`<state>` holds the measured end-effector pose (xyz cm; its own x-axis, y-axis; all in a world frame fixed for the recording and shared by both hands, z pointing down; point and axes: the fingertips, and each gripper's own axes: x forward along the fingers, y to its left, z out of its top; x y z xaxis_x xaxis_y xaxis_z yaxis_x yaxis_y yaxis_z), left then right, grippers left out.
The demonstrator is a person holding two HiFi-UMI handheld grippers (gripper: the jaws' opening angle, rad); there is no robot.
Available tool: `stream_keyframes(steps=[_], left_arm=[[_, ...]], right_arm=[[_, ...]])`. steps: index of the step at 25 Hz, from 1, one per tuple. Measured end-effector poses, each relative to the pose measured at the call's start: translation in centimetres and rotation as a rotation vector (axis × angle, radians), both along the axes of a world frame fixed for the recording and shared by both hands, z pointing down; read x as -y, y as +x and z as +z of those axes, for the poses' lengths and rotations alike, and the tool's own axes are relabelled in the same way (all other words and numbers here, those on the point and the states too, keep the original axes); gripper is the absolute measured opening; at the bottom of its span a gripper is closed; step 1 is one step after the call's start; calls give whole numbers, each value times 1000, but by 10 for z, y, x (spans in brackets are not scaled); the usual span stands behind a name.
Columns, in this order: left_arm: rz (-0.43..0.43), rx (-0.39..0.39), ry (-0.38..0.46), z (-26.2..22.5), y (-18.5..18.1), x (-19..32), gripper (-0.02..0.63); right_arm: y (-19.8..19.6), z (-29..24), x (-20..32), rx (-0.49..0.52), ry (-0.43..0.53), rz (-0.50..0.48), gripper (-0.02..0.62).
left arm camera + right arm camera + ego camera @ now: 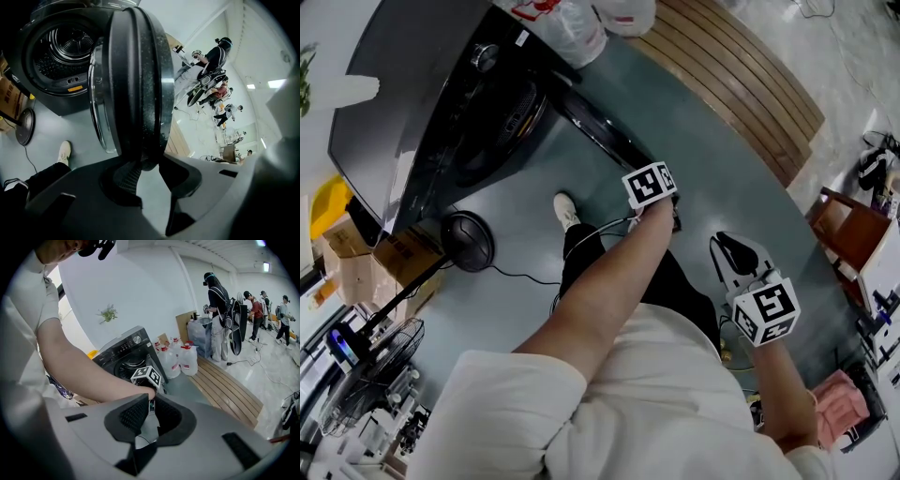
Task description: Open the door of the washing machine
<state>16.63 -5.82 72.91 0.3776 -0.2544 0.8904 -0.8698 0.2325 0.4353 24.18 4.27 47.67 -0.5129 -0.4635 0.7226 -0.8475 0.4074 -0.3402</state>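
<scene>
Door (136, 79) is standing swung wide, dark and glossy; your left gripper (149, 164) is gaping loosely around its rim, right gripper (151, 399) slightly parted, empty

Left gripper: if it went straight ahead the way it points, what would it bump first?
The washing machine door. Its dark rim sits right at the left gripper's open jaw tips, probably touching.
</scene>
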Motion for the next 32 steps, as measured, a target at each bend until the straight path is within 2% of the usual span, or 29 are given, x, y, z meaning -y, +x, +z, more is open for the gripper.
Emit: stream_keyframes(steps=[5, 9, 14, 19, 26, 32], left_arm=[[-8, -10, -3, -2, 1, 1, 130], [21, -29, 15, -12, -1, -3, 146], [82, -91, 54, -47, -5, -16, 147], [212, -95, 141, -97, -24, -22, 147], [450, -110, 358, -198, -46, -15, 87], [634, -199, 511, -278, -57, -33, 23]], right_arm=[[2, -1, 1, 0, 8, -10, 52], [1, -1, 3, 9, 17, -18, 52], [-2, -2, 5, 20, 37, -42, 52], [-5, -3, 11, 21, 55, -69, 48], [-11, -22, 31, 47, 128, -96, 19], [-26, -44, 36, 79, 181, -153, 8]])
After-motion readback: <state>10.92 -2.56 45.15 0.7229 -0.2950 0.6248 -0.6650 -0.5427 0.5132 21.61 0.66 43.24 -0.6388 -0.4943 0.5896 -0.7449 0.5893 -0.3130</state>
